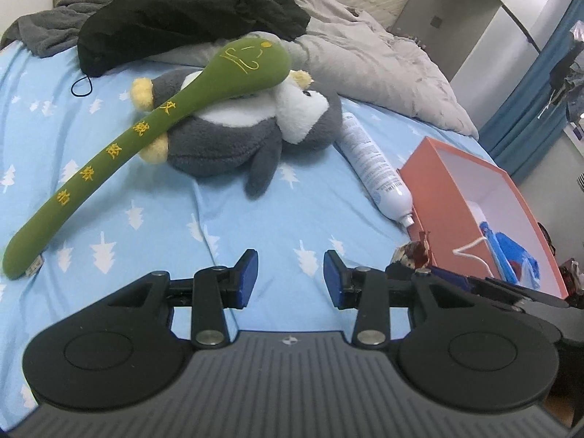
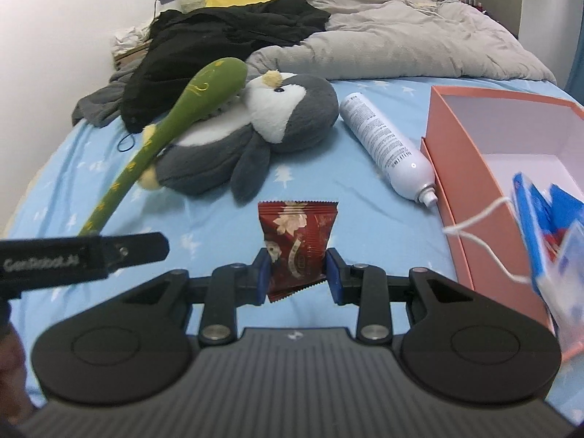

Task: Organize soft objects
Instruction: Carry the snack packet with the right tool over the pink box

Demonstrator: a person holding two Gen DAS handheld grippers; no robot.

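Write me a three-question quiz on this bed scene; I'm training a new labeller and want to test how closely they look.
1. True or false: the right tongs are shut on a red snack packet.
2. What lies across the grey penguin plush? A) a white spray can B) a green plush stick C) a black garment
3. Fill in: the white spray can lies on the sheet between the penguin plush and the ____ box.

Key: 1 true; 2 B, the green plush stick; 3 orange. The left tongs hold nothing.
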